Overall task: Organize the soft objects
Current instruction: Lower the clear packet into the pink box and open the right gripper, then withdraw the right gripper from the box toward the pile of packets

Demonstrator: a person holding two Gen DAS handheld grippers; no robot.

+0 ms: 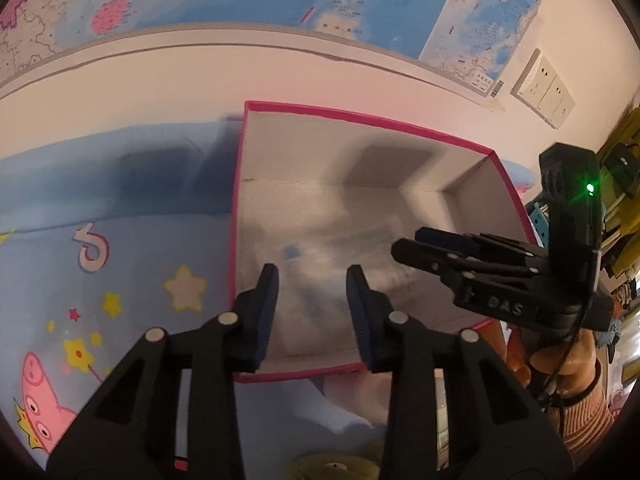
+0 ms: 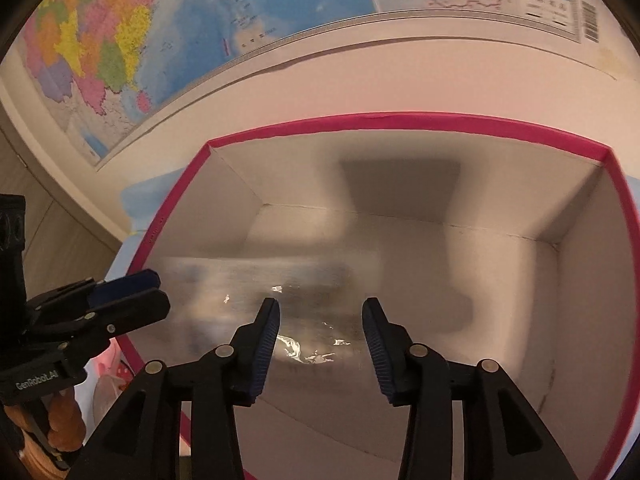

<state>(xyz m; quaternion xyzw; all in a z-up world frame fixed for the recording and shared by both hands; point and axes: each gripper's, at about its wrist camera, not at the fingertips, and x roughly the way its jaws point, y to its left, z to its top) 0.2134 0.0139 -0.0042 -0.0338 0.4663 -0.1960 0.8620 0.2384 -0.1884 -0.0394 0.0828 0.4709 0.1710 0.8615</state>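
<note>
- Box (image 2: 400, 122): pink-rimmed, white inside, standing on a blue cartoon bedsheet (image 1: 120, 248) below a wall map (image 2: 120, 32).
- Soft object (image 2: 304, 344): a clear, shiny plastic-wrapped pack, blurred, lying on the box floor.
- Right gripper (image 2: 320, 336): over the box, jaws parted; the pack lies below the gap and the pads hold nothing.
- Left gripper (image 1: 312, 308): above the near rim, jaws slightly apart, empty.
- Risk: the two grippers hang close together and could collide; either could catch the rim and tip the light box.
</note>
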